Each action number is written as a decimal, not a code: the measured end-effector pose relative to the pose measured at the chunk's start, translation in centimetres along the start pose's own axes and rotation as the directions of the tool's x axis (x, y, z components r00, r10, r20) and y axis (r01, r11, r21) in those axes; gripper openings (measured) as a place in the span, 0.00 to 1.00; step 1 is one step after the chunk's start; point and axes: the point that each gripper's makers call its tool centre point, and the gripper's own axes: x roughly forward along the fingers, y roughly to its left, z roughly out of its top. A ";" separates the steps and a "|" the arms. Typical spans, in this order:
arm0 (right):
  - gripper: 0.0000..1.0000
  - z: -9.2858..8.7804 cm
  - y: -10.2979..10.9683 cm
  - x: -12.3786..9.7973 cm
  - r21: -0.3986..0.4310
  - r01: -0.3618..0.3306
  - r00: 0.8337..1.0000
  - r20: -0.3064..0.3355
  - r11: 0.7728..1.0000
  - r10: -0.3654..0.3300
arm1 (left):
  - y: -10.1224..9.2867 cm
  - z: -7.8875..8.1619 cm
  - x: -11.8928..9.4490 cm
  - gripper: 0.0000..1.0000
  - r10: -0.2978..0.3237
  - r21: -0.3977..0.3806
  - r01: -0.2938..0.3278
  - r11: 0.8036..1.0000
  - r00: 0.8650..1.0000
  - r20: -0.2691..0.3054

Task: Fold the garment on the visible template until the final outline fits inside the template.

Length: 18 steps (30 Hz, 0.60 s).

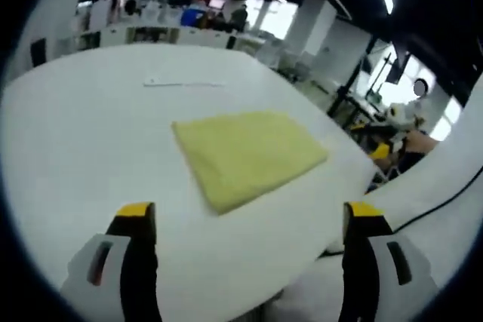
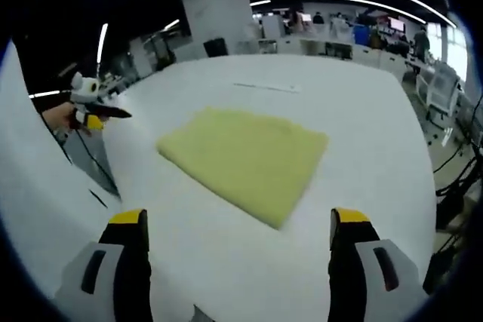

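Status, left to right. Your left gripper [image 1: 245,220]: jaws apart, holding nothing, raised above the white table [image 1: 75,133] short of the yellow garment [image 1: 249,154]. Garment: lies mid-table as a compact folded rectangle, folding apparently done. Template: no outline you can make out, so fit stays unconfirmed. Your right gripper [image 2: 238,224]: jaws apart, holding nothing, clear of the garment.

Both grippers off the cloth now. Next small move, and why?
Probably hold back and check the fit rather than fold again. The yellow garment already lies as a compact folded rectangle, flat on the white table. The left gripper and right gripper are both open, short of it and holding nothing. No template outline is clear around it, only a faint strip beyond.
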 end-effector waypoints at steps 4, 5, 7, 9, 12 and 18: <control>0.99 -0.2 0.2 0.1 0.018 -0.003 1.000 0.000 1.000 0.003 | -0.1 0.1 0.3 0.99 -0.005 0.012 0.005 1.000 1.000 -0.008; 0.99 -0.2 0.2 0.1 0.019 -0.003 1.000 0.003 1.000 0.003 | 0.0 0.2 0.4 0.99 -0.004 0.016 0.004 1.000 1.000 -0.012; 0.99 -0.1 0.1 0.2 0.024 -0.002 1.000 0.003 1.000 0.002 | 0.0 0.3 0.6 0.99 -0.005 0.019 0.006 1.000 1.000 -0.014; 0.99 -0.1 -0.1 0.2 0.022 0.003 1.000 0.004 1.000 -0.004 | 0.2 0.4 0.9 0.99 -0.007 0.020 0.007 1.000 1.000 -0.015; 0.98 -0.5 -0.6 0.5 0.031 0.010 1.000 -0.002 0.999 -0.010 | 0.5 0.2 1.2 0.98 -0.007 0.017 0.007 1.000 1.000 -0.020; 0.80 -1.9 -1.5 2.0 0.028 0.000 1.000 0.007 1.000 0.000 | 1.6 -1.4 2.9 0.87 -0.003 0.009 0.003 1.000 0.999 -0.040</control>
